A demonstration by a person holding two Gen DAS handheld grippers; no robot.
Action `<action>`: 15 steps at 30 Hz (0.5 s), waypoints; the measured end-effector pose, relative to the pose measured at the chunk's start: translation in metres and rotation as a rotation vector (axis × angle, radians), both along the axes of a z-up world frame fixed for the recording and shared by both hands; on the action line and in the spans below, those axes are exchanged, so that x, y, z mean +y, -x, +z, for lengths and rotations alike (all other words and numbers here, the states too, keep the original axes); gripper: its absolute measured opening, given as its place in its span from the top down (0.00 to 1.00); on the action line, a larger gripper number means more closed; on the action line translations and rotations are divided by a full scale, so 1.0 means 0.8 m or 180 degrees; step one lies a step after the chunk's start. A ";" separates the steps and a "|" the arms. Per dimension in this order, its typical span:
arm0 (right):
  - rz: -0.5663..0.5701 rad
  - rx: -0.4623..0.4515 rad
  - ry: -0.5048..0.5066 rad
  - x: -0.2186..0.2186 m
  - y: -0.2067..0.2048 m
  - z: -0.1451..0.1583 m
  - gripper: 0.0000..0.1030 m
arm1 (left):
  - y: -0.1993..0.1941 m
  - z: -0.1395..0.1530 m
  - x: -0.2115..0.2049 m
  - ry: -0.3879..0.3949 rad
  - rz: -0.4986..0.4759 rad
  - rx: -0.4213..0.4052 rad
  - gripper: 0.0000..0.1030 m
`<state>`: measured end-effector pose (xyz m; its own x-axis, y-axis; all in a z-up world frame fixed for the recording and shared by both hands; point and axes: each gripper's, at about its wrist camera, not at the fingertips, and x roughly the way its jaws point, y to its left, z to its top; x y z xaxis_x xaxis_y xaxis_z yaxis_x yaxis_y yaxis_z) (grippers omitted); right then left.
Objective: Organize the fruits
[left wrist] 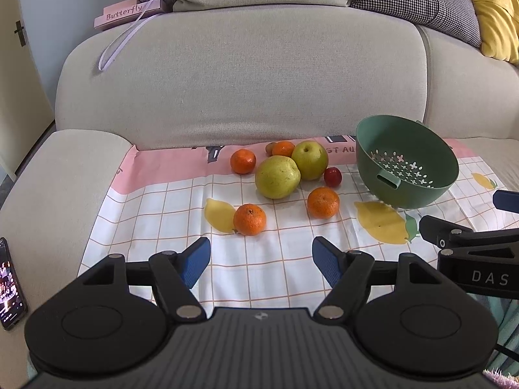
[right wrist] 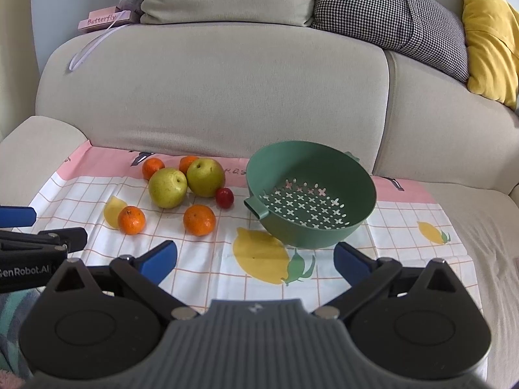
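Left wrist: left gripper (left wrist: 261, 261) spread, nearest orange (left wrist: 249, 219) just above; right gripper (right wrist: 255, 263) spread, colander (right wrist: 311, 194) above.

So it's a beige sofa (right wrist: 211, 90) with a pink-and-white checked cloth (right wrist: 211, 259) spread over the seat. Sitting on the cloth: two green pears (left wrist: 277, 177) touching each other, four oranges (left wrist: 249, 219) scattered around them, one small red fruit (left wrist: 333, 177), and a green colander (right wrist: 311, 194) tipped on its side. A phone (left wrist: 9, 283) lies on the armrest.
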<state>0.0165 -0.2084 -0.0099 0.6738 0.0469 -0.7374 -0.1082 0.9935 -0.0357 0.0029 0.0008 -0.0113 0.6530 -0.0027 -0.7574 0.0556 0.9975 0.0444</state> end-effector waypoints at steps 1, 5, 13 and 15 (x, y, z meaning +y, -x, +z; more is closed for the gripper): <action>-0.0001 0.0006 0.0000 0.000 0.000 -0.001 0.04 | 0.000 0.000 0.000 0.0000 0.0000 0.0002 0.18; -0.0010 0.0025 -0.0007 0.000 -0.002 -0.001 0.04 | 0.000 0.000 0.000 0.0000 0.0001 0.0001 0.18; -0.0006 0.0055 -0.0004 0.001 -0.003 -0.002 0.04 | 0.002 -0.002 0.001 0.0001 0.0001 0.0012 0.18; -0.0010 0.0063 -0.0004 0.001 -0.002 -0.003 0.04 | 0.002 -0.002 0.001 0.0003 0.0000 0.0008 0.18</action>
